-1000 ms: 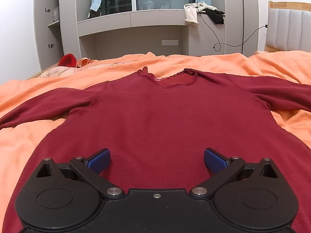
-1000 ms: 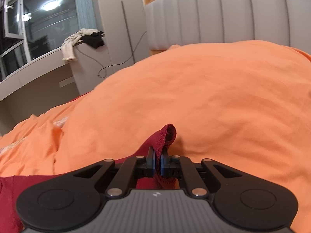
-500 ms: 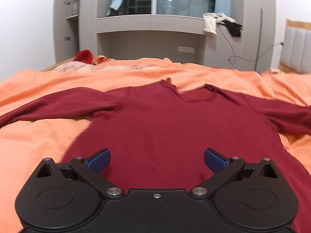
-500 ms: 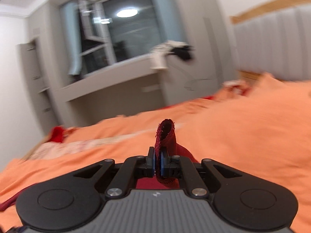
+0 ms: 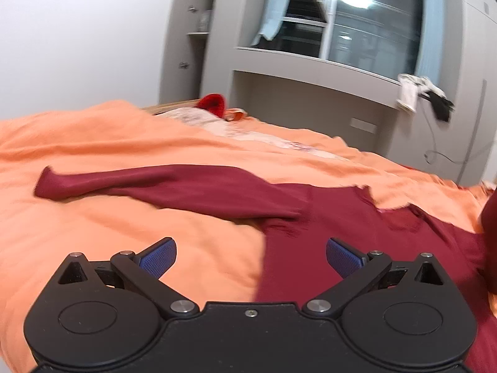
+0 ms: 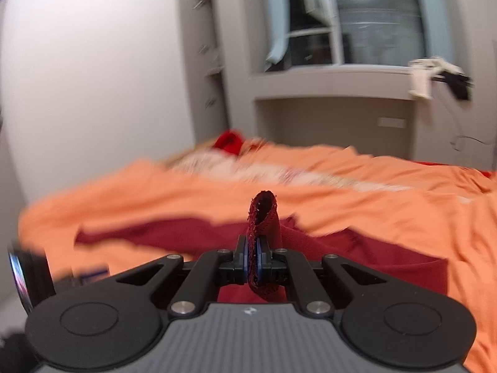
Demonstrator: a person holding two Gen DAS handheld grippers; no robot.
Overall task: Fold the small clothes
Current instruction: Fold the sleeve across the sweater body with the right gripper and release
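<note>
L gripper: blue pads wide apart, nothing btwn them, hovering over the bed. Directly under/ahead of it is the side edge of the dark red top; L pad sits over bare orange bedding, R pad over the top's body. Just beyond, one long sleeve runs out to the left, flat on the bedding, cuff end furthest from the body. Neckline is further back & to the right, past the R pad.

R gripper: pads pressed together on a sleeve cuff of the same top; cuff sticks up above the pads as an open loop, fabric also hangs below them. Behind it the rest of the top lies spread on the bedding, w/ the other sleeve reaching left. View is blurred.

Far side: small bright red item at the bed's far edge, then grey shelving w/ window; pale & dark clothes draped on the ledge at right.
</note>
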